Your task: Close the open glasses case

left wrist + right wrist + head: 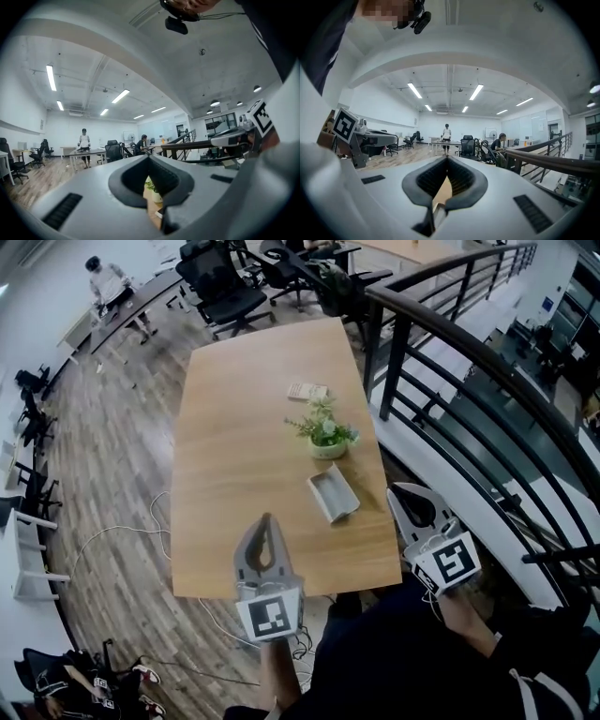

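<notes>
The glasses case (333,495) is grey and lies open on the wooden table (234,465), near its right front part. Both grippers hang level near the table's front edge, short of the case. My left gripper (266,518) is left of the case and in front of it, jaws shut with nothing between them; its own view (149,157) shows the tips meeting. My right gripper (394,489) is just off the table's right edge beside the case, also shut and empty (447,158).
A small potted plant (326,435) stands just behind the case, a small flat object (307,390) further back. A dark railing (469,362) runs along the table's right side. Office chairs (225,287) stand at the far end. Cables (122,535) lie on the floor left.
</notes>
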Motion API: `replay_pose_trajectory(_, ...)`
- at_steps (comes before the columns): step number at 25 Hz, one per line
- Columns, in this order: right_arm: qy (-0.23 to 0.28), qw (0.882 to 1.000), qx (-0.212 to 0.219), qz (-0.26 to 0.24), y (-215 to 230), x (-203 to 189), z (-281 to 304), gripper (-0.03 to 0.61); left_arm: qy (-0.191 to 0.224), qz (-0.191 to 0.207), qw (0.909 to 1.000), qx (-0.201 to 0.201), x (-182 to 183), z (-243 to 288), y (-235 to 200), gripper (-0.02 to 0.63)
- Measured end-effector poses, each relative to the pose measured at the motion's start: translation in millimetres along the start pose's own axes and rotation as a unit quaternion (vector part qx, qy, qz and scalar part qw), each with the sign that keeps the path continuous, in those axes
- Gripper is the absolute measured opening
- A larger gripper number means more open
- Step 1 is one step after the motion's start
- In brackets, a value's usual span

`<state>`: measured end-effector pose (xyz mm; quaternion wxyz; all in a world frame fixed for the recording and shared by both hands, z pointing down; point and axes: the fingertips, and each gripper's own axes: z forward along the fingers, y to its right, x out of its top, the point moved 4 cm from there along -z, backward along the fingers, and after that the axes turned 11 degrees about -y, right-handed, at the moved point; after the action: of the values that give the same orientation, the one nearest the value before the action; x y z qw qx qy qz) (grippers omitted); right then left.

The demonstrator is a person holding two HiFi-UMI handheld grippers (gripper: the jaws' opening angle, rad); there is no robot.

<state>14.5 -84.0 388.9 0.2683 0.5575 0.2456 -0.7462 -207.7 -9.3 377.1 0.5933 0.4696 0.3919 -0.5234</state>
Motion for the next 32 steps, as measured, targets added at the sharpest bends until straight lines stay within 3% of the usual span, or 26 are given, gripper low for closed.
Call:
replay_pose_trajectory(6,0.002,0.999,0.033,0.005,1,4,23,0.012,-0.001,-0.011,0.9999,0.007,3,7,-2,0.000)
replay_pose_trajectory(11,-0.007,0.999,0.028,0.036,23,-8,37,0.015,-0.017,-0.026,0.9991,0.028,-1,6,7,0.000)
replay_pose_trajectory(12,-0.008,0.999,0.030,0.045,26,-11,40,0.041,-0.022,-0.024,0.9989,0.033,-2,7,7,0.000)
replay_pose_trajectory(14,-0.008,0.998,0.031,0.058,31,-15,45,0.175,-0.027,-0.030,0.9984,0.041,-4,7,5,0.000)
replay_pose_trajectory(23,-0.020,0.997,0.023,0.069,42,-27,58,0.198,-0.026,-0.029,0.9978,0.054,-2,9,-1,0.000)
replay_pose_trajectory(28,-0.098,0.988,0.046,0.111,36,-96,110,0.198,-0.042,-0.026,0.9968,0.063,-4,2,-9,0.000)
replay_pose_trajectory(32,-0.197,0.960,0.060,0.191,32,-177,157,0.198,-0.054,-0.024,0.9947,0.084,-9,-8,-20,0.000)
